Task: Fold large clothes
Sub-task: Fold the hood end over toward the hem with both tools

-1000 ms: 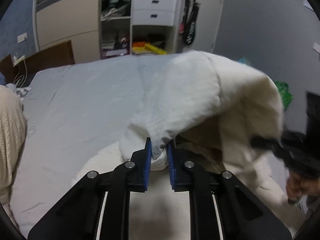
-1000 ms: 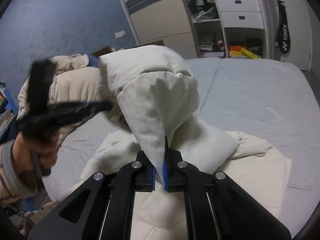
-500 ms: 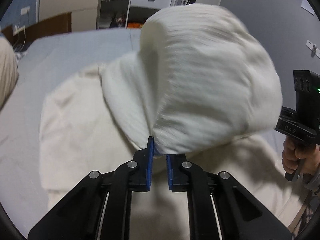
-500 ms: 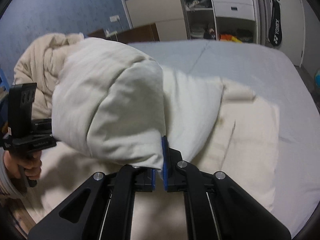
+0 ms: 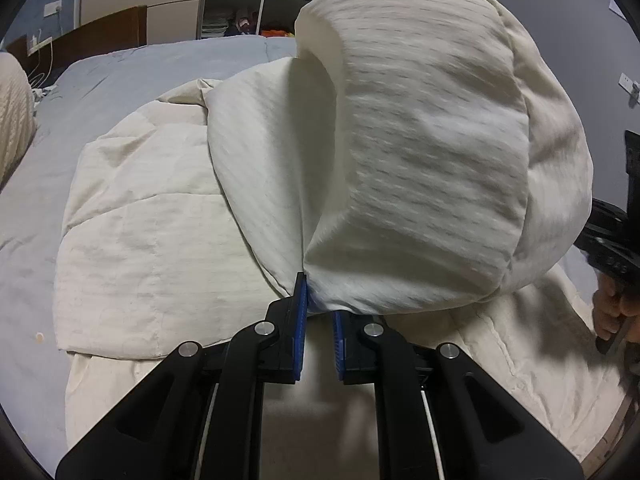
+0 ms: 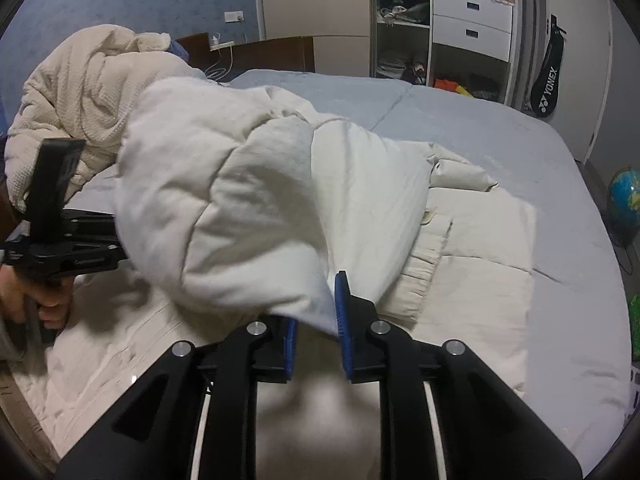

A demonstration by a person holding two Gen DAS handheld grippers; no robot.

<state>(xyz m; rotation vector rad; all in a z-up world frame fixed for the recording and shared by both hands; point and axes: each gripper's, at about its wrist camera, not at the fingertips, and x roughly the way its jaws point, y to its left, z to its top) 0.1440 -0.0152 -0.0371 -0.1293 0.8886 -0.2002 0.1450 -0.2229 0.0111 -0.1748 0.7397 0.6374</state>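
A large cream quilted garment (image 5: 152,216) lies spread on the grey bed (image 5: 36,200). Its near part is lifted into a puffed fold (image 5: 432,152). My left gripper (image 5: 319,308) has its jaws slightly apart, with the fold's corner between the blue pads (image 5: 301,304). In the right wrist view the same garment (image 6: 248,208) bulges up in front of my right gripper (image 6: 316,312), whose jaws stand apart with a corner of the fabric hanging loosely between them. The left gripper's body (image 6: 60,236) shows at the left, the right one's (image 5: 612,240) at the right edge.
A knitted cream blanket (image 6: 76,92) is heaped at the bed's head. A wardrobe with white drawers (image 6: 472,24) stands beyond the bed. A racket bag (image 6: 548,76) hangs by the wall and a globe (image 6: 624,196) sits on the floor at right.
Both grippers have carried the lifted edge forward and down over the spread garment. Both pairs of jaws have widened, the right more, and the cloth is slipping free.
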